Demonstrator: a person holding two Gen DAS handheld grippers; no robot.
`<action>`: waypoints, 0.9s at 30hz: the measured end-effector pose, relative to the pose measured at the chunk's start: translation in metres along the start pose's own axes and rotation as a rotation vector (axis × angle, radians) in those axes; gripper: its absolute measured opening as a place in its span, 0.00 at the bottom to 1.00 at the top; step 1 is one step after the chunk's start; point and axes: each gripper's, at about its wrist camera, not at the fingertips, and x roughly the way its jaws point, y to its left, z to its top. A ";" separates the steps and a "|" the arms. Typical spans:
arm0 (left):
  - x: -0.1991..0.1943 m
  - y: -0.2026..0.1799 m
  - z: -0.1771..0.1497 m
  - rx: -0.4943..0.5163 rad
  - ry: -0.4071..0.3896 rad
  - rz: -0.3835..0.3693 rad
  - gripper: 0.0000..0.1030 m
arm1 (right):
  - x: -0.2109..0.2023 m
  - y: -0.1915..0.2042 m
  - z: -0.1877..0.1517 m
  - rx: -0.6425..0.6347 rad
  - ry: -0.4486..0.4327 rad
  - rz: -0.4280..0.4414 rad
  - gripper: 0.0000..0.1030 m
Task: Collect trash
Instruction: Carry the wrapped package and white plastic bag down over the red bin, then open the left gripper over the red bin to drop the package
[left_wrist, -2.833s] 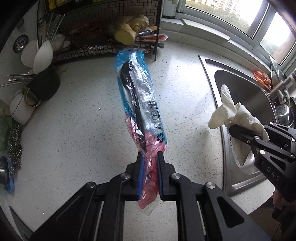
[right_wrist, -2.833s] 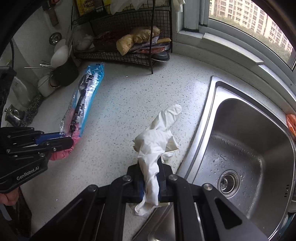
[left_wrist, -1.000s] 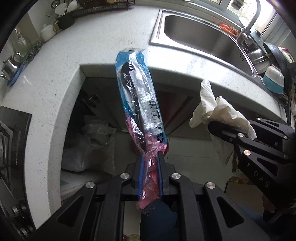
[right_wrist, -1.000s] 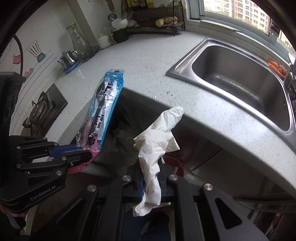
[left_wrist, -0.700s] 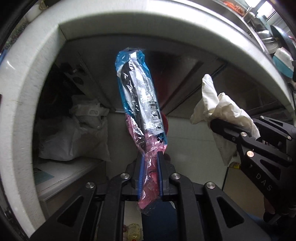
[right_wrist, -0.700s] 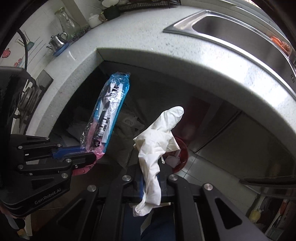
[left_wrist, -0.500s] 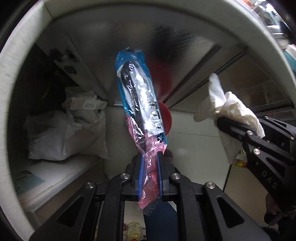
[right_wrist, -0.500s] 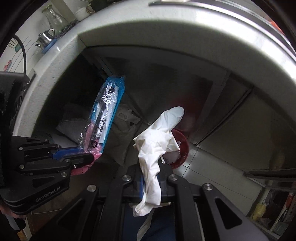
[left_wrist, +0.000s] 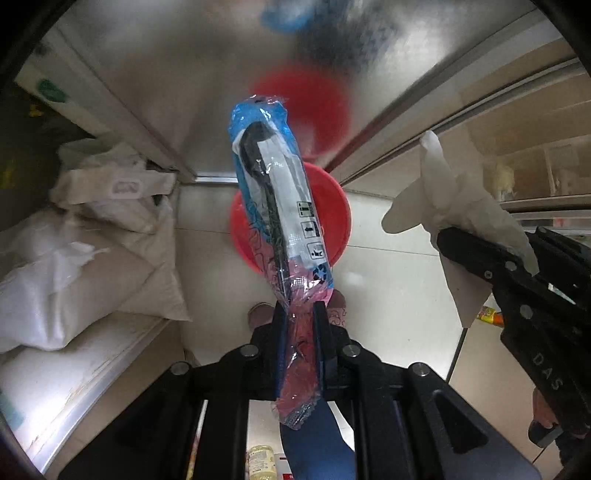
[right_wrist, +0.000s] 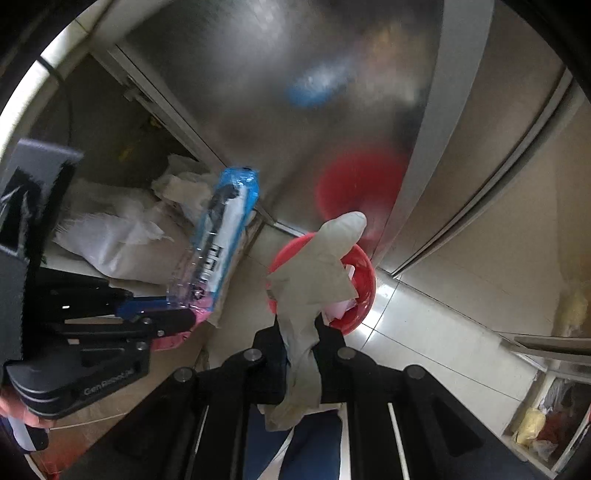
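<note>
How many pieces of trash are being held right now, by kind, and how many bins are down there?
Plastic cutlery packet: 1, in the left gripper
White disposable glove: 1, in the right gripper
Red bin: 1
Total: 3

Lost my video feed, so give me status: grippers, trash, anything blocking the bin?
Left gripper shut on plastic wrapper. Right gripper shut on white glove. Both above red bin on the floor. Nothing blocking.

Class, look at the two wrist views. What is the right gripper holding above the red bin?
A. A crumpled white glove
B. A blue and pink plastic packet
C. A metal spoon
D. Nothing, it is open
A: the right gripper is shut on the crumpled white glove, with the red bin beyond it; the packet is in the left gripper.
</note>
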 end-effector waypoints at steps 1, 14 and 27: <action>0.007 -0.002 0.003 0.000 0.003 -0.002 0.11 | 0.008 -0.003 -0.001 0.001 0.005 0.000 0.09; 0.108 -0.007 0.021 0.009 0.052 -0.045 0.11 | 0.080 -0.031 -0.007 0.013 0.058 -0.015 0.09; 0.146 0.002 0.035 0.012 0.040 -0.024 0.62 | 0.086 -0.044 -0.010 0.015 0.077 -0.003 0.09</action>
